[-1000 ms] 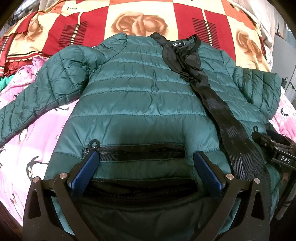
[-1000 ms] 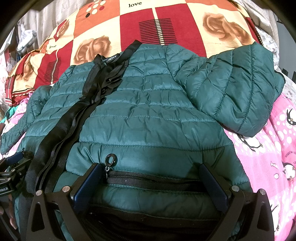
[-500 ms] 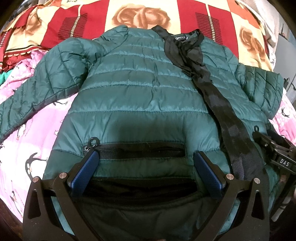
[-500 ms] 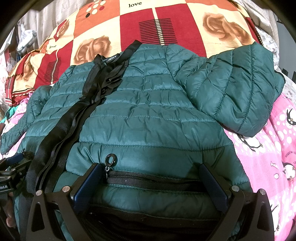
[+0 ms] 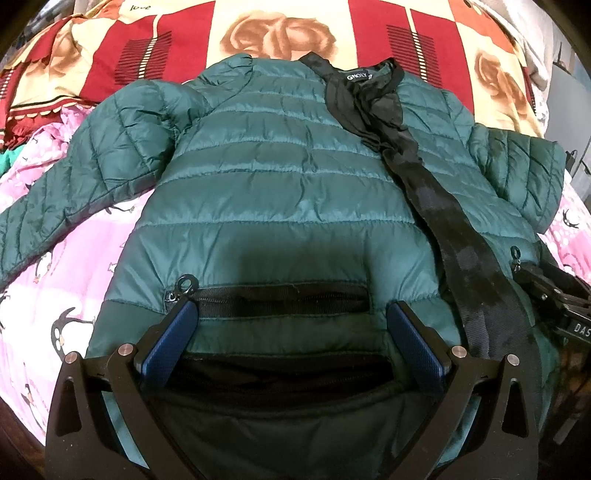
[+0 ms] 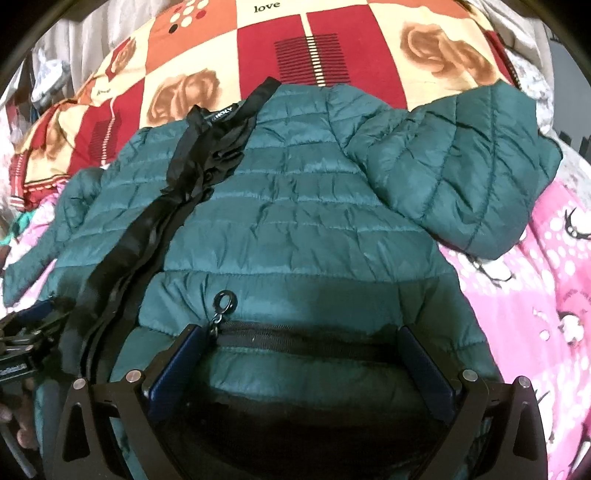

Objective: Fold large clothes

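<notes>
Jacket point(image 5: 280, 192), a dark green quilted puffer, lies front-up and spread across a bed, its collar toward a red-and-cream rose-patterned blanket point(image 5: 280, 33) and its hem nearest the cameras, over a pink penguin-print sheet point(image 5: 70, 258). The black zipper placket point(image 5: 443, 206) runs open down the middle. One sleeve point(image 5: 74, 177) trails out flat to the left; the other sleeve point(image 6: 458, 173) is already doubled up at the right shoulder. The left tool point(image 5: 291, 332) stands with its jaws spread wide at the hem, a zipped pocket point(image 5: 280, 295) and bunched hem fabric lying between the blue pads; whether it has any real hold on the cloth cannot be told. The right tool point(image 6: 299, 358) sits likewise on the other front panel, jaws wide apart over its own pocket. The work appears to be at an early stage, the body still unfolded. The next move likely calls for both tools to close on the hem and carry it up toward the collar evenly, so the slippery shell does not slide askew.
</notes>
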Action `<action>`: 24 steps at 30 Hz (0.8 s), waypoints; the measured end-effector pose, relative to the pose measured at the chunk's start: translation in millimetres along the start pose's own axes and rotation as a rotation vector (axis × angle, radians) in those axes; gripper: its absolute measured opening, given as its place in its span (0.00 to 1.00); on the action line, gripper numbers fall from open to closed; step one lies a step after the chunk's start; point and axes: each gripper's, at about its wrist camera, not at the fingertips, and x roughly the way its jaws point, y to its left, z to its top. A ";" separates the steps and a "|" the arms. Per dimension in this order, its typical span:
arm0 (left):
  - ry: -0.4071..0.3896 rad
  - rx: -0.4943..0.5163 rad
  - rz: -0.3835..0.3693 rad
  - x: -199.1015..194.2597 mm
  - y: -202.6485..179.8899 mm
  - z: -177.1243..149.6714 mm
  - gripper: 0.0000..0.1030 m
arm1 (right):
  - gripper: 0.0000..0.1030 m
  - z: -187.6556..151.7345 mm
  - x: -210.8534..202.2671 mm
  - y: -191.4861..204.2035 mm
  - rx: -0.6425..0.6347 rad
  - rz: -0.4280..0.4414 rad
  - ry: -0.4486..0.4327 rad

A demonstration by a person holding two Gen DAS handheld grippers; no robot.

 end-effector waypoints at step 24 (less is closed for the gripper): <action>-0.277 -0.126 0.208 -86.3 43.5 0.0 1.00 | 1.00 -35.4 -112.5 92.7 -0.202 0.024 -0.396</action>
